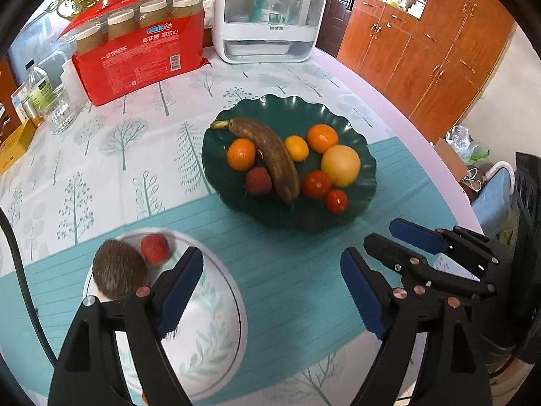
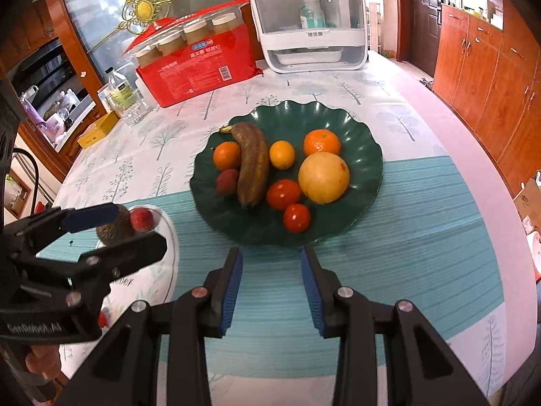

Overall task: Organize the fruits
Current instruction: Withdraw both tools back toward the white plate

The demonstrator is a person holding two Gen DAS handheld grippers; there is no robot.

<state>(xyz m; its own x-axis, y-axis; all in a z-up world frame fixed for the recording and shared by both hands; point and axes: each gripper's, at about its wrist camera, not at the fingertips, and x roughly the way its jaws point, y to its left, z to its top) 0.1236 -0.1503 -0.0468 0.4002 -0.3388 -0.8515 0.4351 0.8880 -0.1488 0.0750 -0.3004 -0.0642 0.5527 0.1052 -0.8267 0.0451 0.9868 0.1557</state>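
A dark green scalloped plate (image 1: 290,108) (image 2: 365,172) holds a brown banana (image 1: 267,155) (image 2: 252,162), several oranges, a large yellow grapefruit (image 1: 340,165) (image 2: 324,177), two tomatoes and a red lychee (image 1: 258,181). Nearer and to the left, a white plate (image 1: 209,321) (image 2: 169,240) carries a kiwi (image 1: 118,269) and a second red lychee (image 1: 155,248) (image 2: 142,219). My left gripper (image 1: 270,291) (image 2: 140,230) hangs open over the white plate's right side, holding nothing. My right gripper (image 2: 273,287) (image 1: 380,233) is open and bare over the teal cloth, just short of the green plate.
A red pack of paper cups (image 1: 142,57) and a white countertop appliance (image 1: 270,17) stand at the back of the table. Bottles (image 1: 40,91) and a yellow box (image 1: 13,145) crowd the far left. The table edge curves along the right, with wooden cabinets (image 1: 422,50) beyond.
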